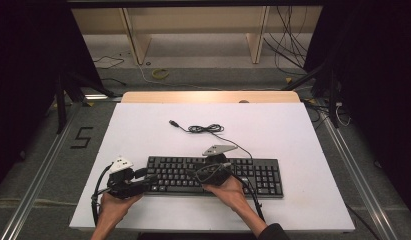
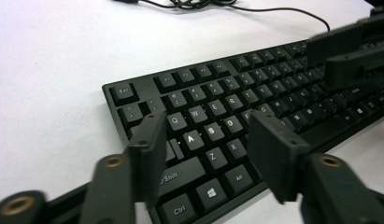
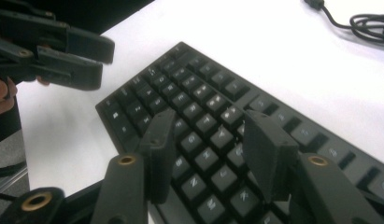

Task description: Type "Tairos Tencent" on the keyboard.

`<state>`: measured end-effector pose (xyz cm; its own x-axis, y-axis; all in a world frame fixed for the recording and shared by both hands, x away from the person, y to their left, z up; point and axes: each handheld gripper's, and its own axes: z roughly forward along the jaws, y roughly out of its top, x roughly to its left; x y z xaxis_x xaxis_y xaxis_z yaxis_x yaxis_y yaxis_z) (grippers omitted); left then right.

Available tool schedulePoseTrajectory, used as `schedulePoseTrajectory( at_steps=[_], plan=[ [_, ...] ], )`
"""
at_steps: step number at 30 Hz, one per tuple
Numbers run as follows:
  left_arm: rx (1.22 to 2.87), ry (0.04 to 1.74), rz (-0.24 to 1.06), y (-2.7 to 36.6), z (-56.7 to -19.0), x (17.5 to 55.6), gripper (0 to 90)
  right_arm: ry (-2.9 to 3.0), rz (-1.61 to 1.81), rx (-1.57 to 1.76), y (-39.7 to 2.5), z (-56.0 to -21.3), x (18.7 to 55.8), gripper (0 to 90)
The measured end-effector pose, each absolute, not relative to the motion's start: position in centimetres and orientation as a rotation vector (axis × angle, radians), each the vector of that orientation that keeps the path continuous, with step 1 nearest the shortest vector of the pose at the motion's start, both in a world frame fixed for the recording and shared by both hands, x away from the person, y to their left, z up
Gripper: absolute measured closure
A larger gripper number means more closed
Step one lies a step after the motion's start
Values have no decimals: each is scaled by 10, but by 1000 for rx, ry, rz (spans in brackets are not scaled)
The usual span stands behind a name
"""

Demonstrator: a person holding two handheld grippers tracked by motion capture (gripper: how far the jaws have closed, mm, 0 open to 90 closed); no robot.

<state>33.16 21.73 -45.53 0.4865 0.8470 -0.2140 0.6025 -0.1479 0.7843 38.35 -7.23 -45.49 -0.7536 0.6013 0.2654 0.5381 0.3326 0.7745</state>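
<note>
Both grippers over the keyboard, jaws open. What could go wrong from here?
1. The left gripper hangs open over the keyboard around A, S and Z; a jaw may press neighbouring keys.
2. The right gripper sits mid-board and the other gripper's jaws show close by, so they might collide.
3. The cable lies coiled behind; shifting the board could drag it.

The keyboard (image 1: 215,176) is black with white key legends. It lies on a white table (image 1: 283,135). Its cable (image 1: 208,129) is black.
</note>
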Motion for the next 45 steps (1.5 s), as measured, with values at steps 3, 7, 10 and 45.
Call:
schedulePoseTrajectory(
  at_steps=[3,7,10,45],
  plan=[
    [1886,1218,360,218,-457,332,598,2516,1407,1065,-67,-454,387,535],
    [1914,1221,355,218,-458,332,716,2531,1393,1045,-59,-453,392,547],
    [1929,1225,362,218,-460,332,796,2530,1390,1037,-54,-454,395,564],
    [2018,1260,326,216,-471,340,887,2599,1213,1058,-23,-471,407,900]
  ],
)
